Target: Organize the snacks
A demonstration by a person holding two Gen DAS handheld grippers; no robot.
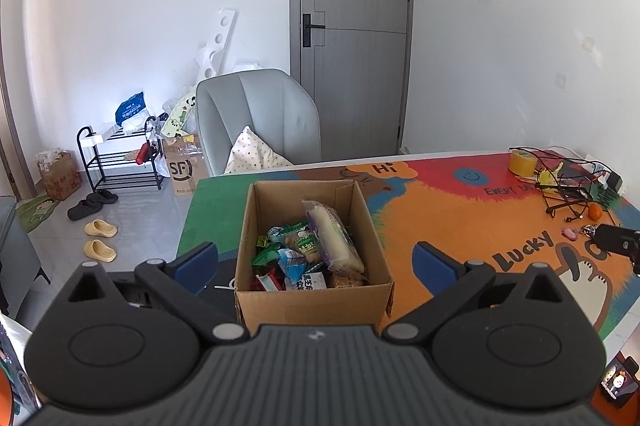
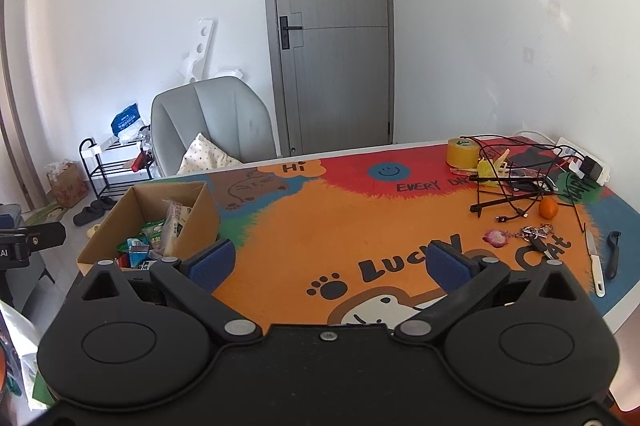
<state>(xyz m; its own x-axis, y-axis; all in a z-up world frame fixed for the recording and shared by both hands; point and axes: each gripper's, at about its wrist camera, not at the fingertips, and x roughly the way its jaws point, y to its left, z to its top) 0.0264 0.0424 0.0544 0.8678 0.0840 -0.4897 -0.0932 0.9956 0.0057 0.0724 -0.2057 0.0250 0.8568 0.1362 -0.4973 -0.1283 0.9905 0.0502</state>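
The bench, under a bright cartoon mat, fills the lower half of both views. Behind it, in the upper middle of each frame, stands a grey door, with a grey armchair to its left.

The cardboard box sits open on the bench at the centre of the left wrist view, and at the left edge in the right wrist view. The snacks are heaped inside it: a long pale packet in clear wrap leans upright against the others, and small green, blue and red packets are jumbled below it.

The left gripper hangs just in front of the box, its blue-padded fingers spread wide to either side of it, pinching nothing. The right gripper hovers over bare orange mat at lower centre, fingers likewise spread and empty.

At the right of the right wrist view lie a tape roll, tangled black cables, a small orange and a white-handled knife.

The packets look light, soft and slick, and their contents probably crush easily. The long one seems best pinched gently across its upper middle. The small ones are likely easier taken by a sealed edge.
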